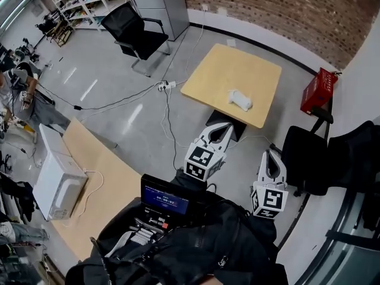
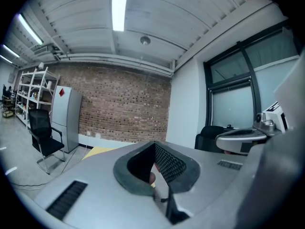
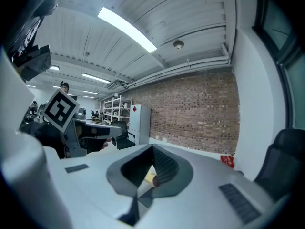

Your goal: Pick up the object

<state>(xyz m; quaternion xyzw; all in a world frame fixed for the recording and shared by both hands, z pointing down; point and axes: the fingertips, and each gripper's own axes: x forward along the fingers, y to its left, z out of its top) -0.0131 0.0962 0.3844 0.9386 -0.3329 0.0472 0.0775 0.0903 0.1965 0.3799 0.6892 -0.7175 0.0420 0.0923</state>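
Note:
A small white object (image 1: 240, 100) lies on the square light-wood table (image 1: 231, 70), toward its near right side. My left gripper (image 1: 224, 129) hangs in the air just short of the table's near edge, its jaws closed to a point, nothing in them. My right gripper (image 1: 274, 154) is held further right and nearer to me, also shut and empty. In the left gripper view the left gripper (image 2: 153, 163) shows its pads meeting, with a sliver of yellow table behind. The right gripper (image 3: 151, 168) looks the same in its own view.
A red crate (image 1: 318, 89) stands right of the table, with a black chair (image 1: 306, 159) close to my right gripper. Another black chair (image 1: 133, 31) is at the back left. Cables and a power strip (image 1: 166, 86) cross the floor. A white appliance (image 1: 56, 177) rests on the counter (image 1: 101, 177) at left.

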